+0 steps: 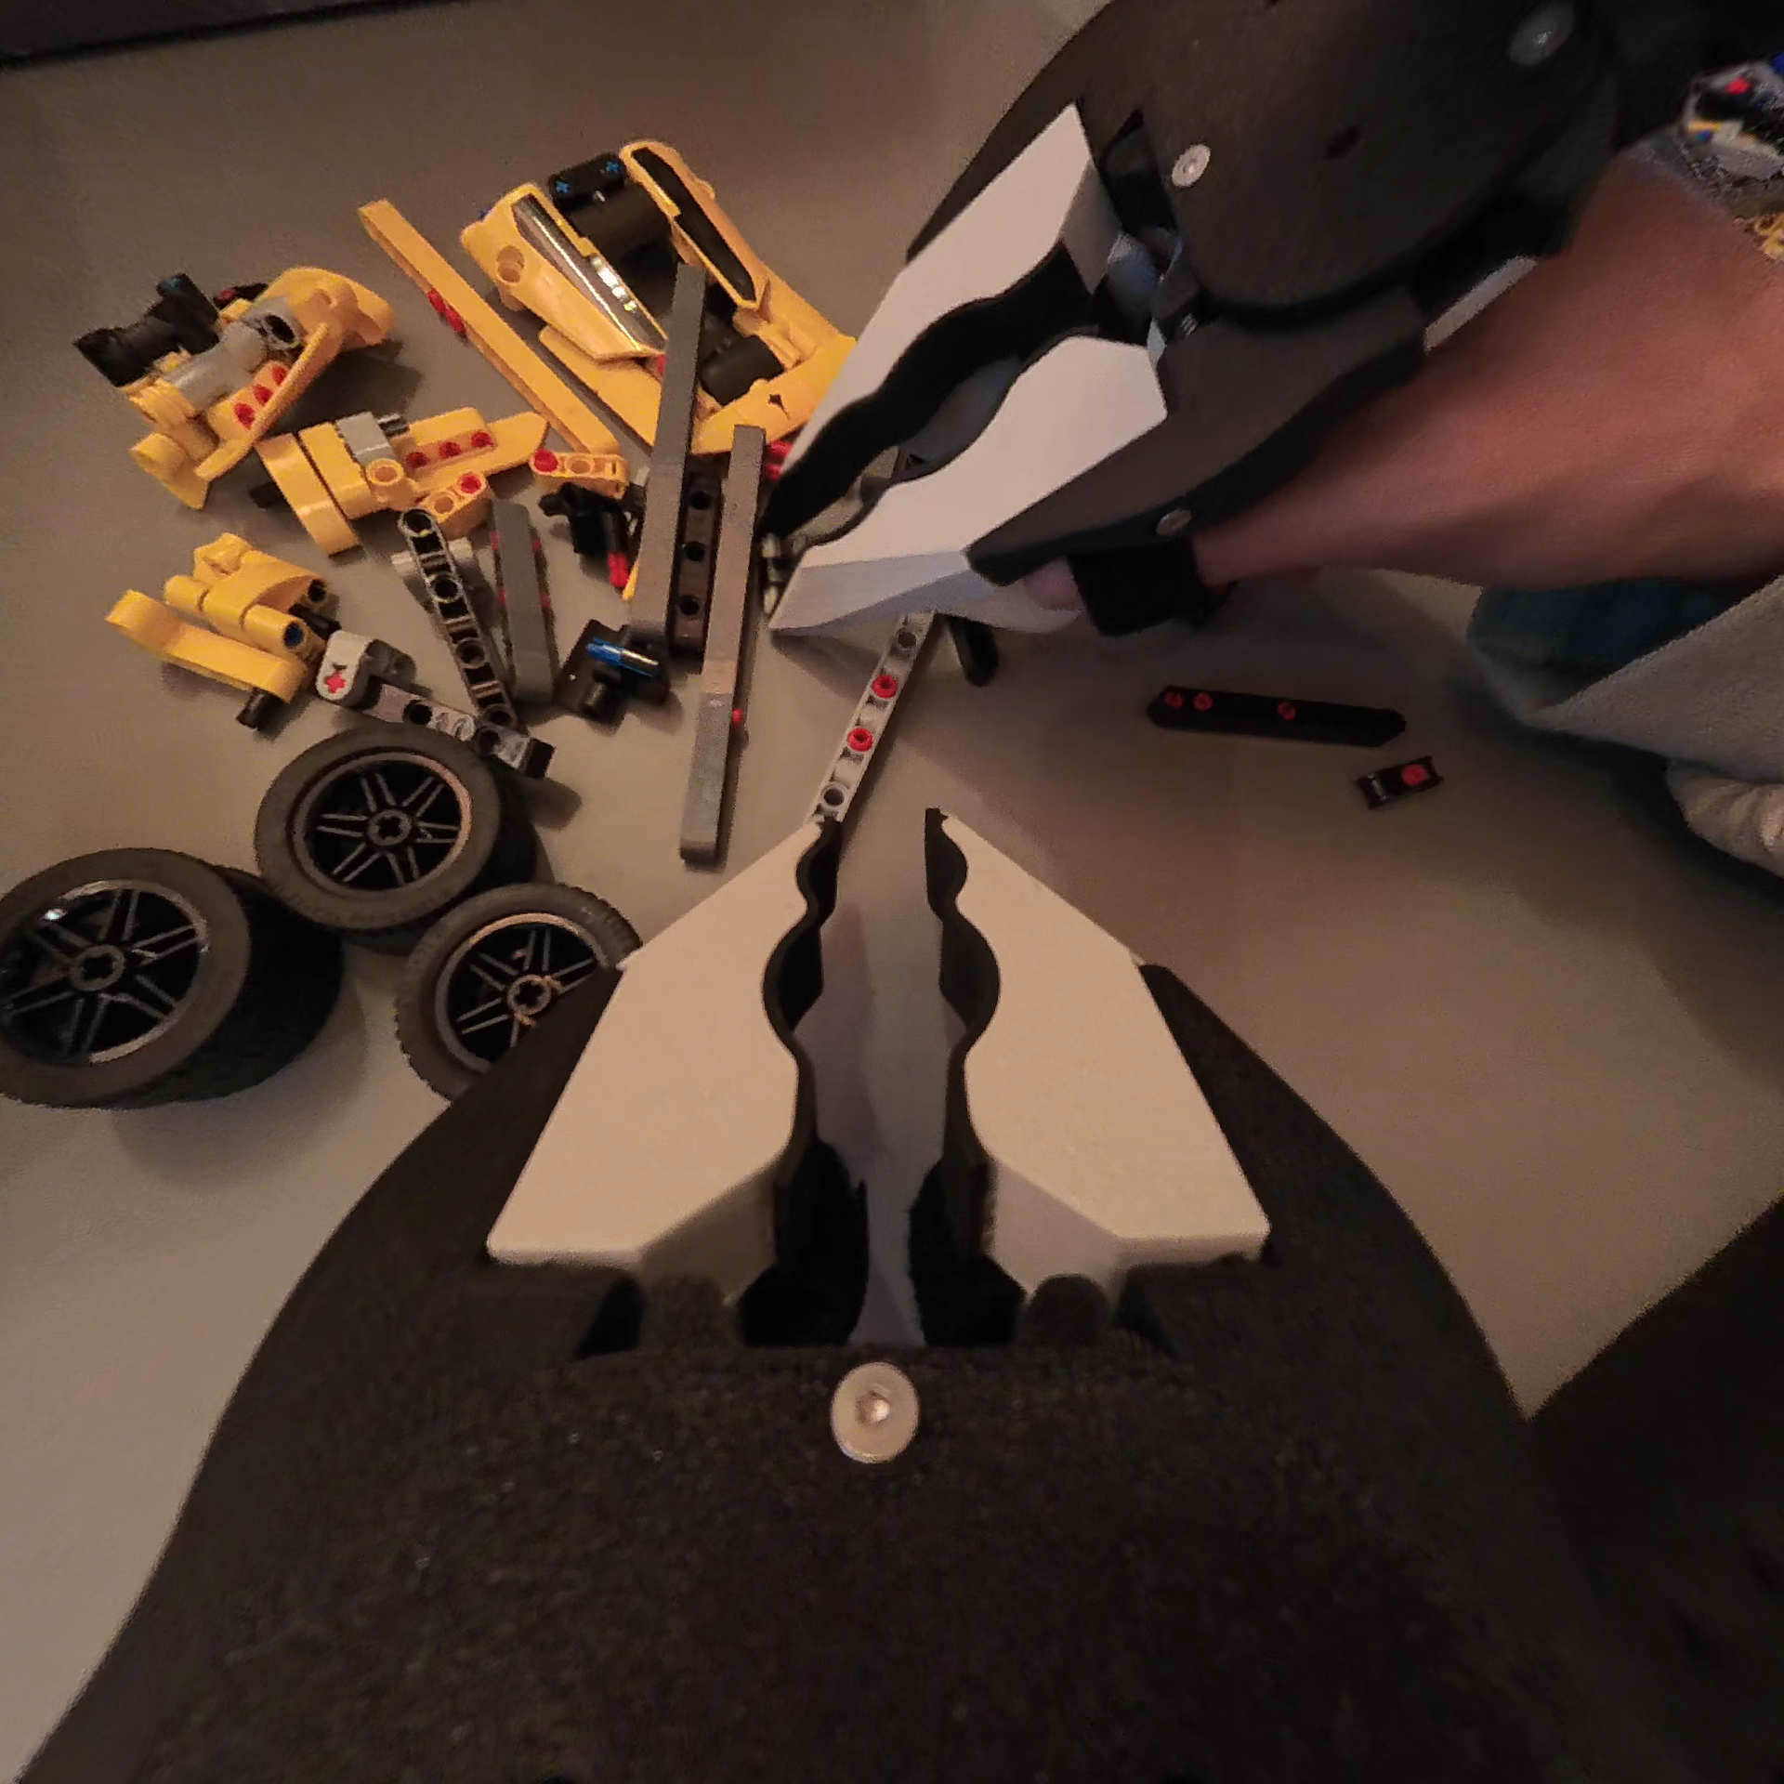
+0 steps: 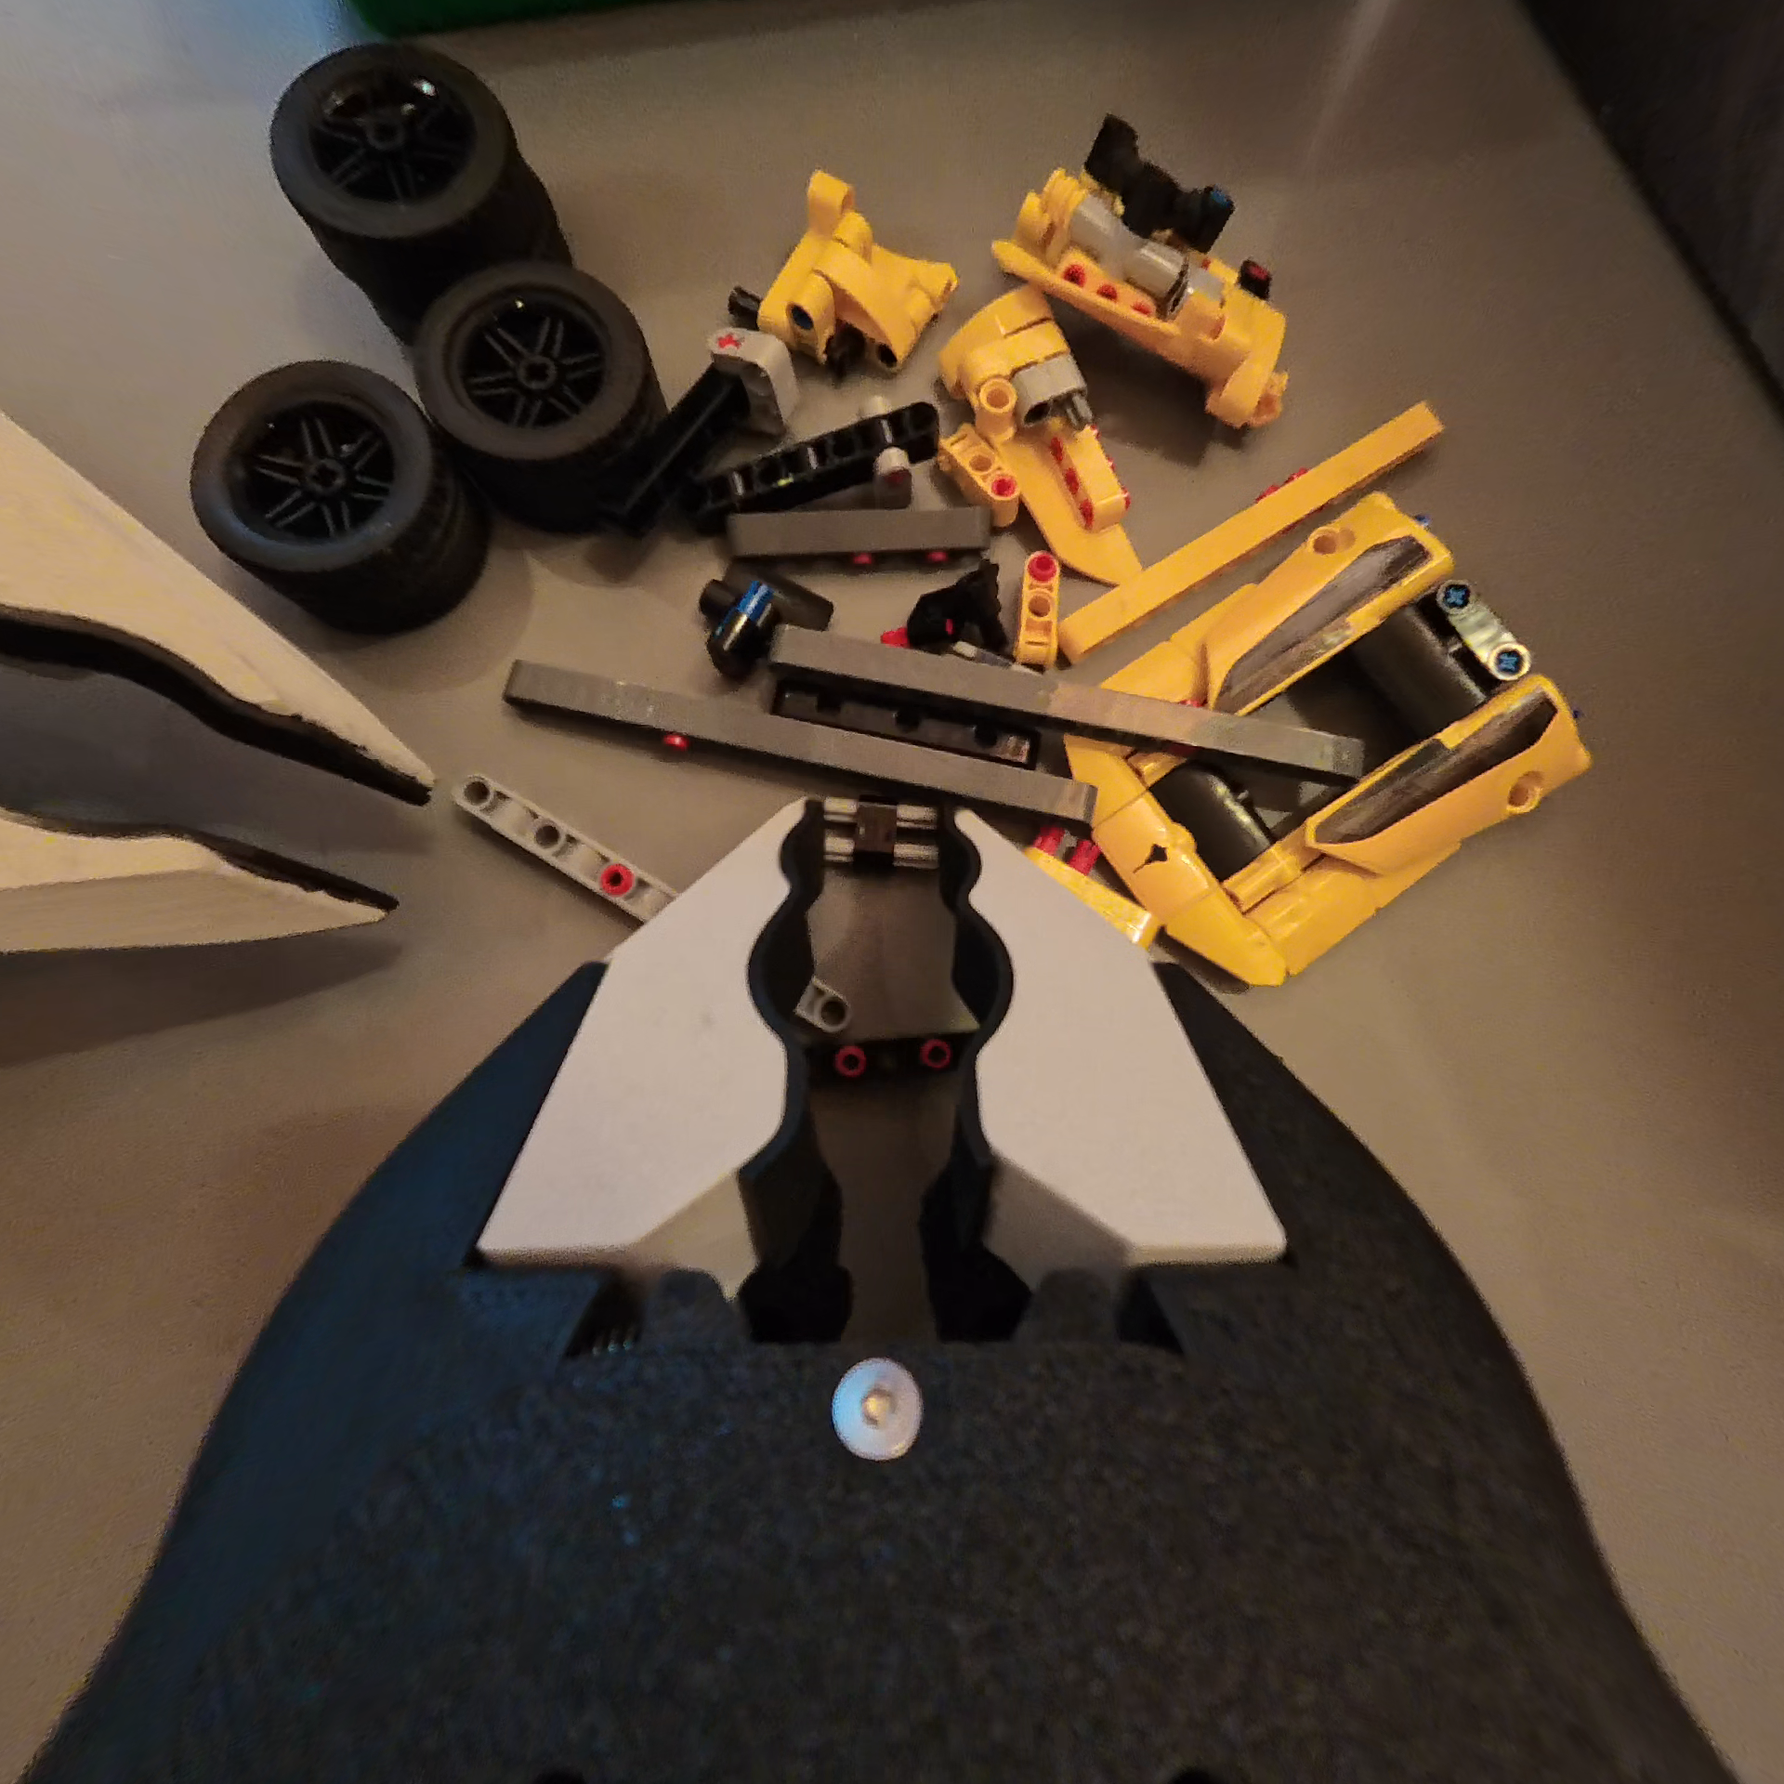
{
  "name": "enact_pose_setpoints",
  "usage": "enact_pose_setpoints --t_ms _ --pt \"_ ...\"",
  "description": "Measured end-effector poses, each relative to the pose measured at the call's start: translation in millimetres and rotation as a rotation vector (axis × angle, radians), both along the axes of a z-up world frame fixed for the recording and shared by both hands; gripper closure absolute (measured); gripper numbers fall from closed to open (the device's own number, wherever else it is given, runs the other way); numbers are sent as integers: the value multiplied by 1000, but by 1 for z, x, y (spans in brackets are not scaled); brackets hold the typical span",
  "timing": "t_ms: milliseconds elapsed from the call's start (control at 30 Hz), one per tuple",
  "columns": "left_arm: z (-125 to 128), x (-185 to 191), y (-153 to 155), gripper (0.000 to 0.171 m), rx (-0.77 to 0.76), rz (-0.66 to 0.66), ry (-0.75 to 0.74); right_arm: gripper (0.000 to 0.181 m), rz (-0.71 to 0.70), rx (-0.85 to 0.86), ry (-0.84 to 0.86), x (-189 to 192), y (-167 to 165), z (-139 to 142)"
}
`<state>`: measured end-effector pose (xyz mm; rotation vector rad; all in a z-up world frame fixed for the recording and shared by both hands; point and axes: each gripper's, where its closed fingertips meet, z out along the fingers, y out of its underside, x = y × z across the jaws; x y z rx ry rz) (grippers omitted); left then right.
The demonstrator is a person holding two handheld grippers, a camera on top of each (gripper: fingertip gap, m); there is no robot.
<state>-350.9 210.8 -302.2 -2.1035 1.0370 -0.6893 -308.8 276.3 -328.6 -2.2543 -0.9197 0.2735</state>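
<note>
My left gripper (image 1: 877, 826) is open and empty, low over the grey table. Its tips are next to the end of a light grey holed beam with red pins (image 1: 872, 714), which also shows in the right wrist view (image 2: 565, 842). My right gripper (image 2: 880, 813) is shut on a small grey and black brick assembly (image 2: 878, 832), right at the edge of a pile of long dark grey beams (image 2: 869, 738). In the left wrist view the right gripper (image 1: 777, 571) reaches into that pile from the upper right. The left gripper (image 2: 410, 850) shows at the left edge of the right wrist view.
Three black wheels (image 1: 381, 821) lie left of the pile. Yellow body parts (image 1: 656, 280) and smaller yellow assemblies (image 1: 232, 367) lie behind. A black beam with red pins (image 1: 1274, 714) and a small black piece (image 1: 1400, 777) lie right. A hand (image 1: 1545, 415) holds the right gripper. Across from one pair of fingers to the other is roughly 8 cm.
</note>
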Motion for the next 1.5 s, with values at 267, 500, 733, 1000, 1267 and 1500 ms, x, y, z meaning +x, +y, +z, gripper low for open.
enact_pose_setpoints --t_ms 267,500,733,1000,1267,1500 --pt "10 -6 2 153 6 17 -12 160 97 155 -28 0 -18 35" --pt "70 23 -22 148 -251 -53 -497 160 314 518 9 -5 -75 104" --pt "99 57 -60 145 -451 -193 -698 159 339 614 -86 10 -109 122" --pt "100 80 -87 149 -488 -260 -680 159 365 650 -45 21 -145 124" --pt "108 97 -111 165 -435 -360 -645 157 239 589 170 38 -167 136" --pt "144 102 -137 165 -378 -535 -769 151 174 116 1249 54 -196 178"
